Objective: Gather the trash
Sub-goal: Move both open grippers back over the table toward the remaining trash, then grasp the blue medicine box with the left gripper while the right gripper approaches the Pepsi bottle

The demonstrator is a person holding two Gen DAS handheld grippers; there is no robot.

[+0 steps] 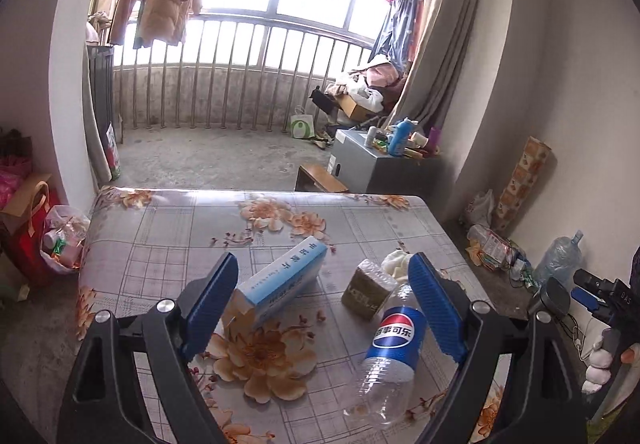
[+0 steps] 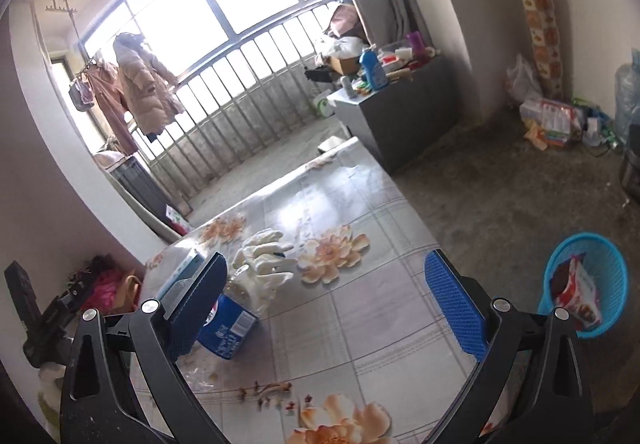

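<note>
Wide-open, empty left gripper [image 1: 324,304] hovers over the floral table [image 1: 160,236]. Between its fingers lie a blue-white box [image 1: 284,280], an empty Pepsi bottle [image 1: 390,348] near the right finger, and a small wrapped packet [image 1: 366,290]. Right gripper [image 2: 326,304] also gapes empty.

Table [image 2: 360,308] right half bare, approach unobstructed. Left half crowded: box [image 1: 280,280], packet [image 1: 366,290], bottle [image 1: 390,348], glove [image 2: 266,260] close together, gaps narrow.

Floral table [image 1: 160,228]; hanging coat [image 1: 176,0], grey cabinet [image 2: 404,116], curtain [image 1: 452,44]
</note>
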